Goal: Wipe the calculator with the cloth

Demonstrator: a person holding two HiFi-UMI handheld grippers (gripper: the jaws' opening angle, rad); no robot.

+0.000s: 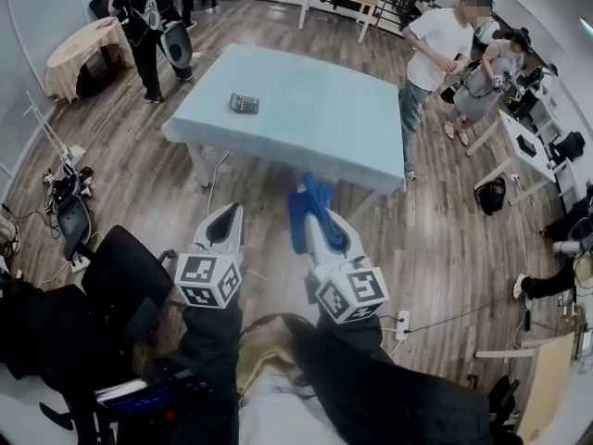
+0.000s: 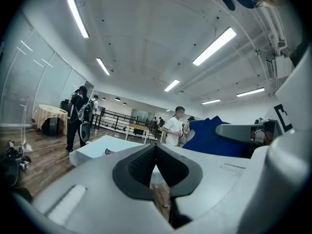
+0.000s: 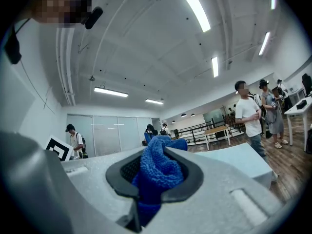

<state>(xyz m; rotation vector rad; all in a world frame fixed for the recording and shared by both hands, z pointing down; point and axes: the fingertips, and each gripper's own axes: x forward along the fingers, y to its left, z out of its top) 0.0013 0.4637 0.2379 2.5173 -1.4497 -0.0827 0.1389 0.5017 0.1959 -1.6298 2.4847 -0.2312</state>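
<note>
Wood-plank flooring surrounds a pale blue table (image 1: pixel 315 119) in a large open room. The calculator (image 1: pixel 244 104) lies flat on the tabletop near its far-left corner, with nothing touching it. Both grippers are held over the floor on the near side of the table, well apart from the calculator. The left gripper (image 1: pixel 225 213) has its jaws brought together at the tips, with nothing between the pads. The right gripper (image 1: pixel 321 222) is clamped on the blue cloth (image 3: pixel 158 172); the fabric is bunched between the pads, rises past the jaw tips and hangs below them. One person in a white T-shirt (image 1: pixel 435 54) stands at the table's far-right corner, and another in dark clothing (image 1: pixel 144 26) stands beyond its left end.
</note>
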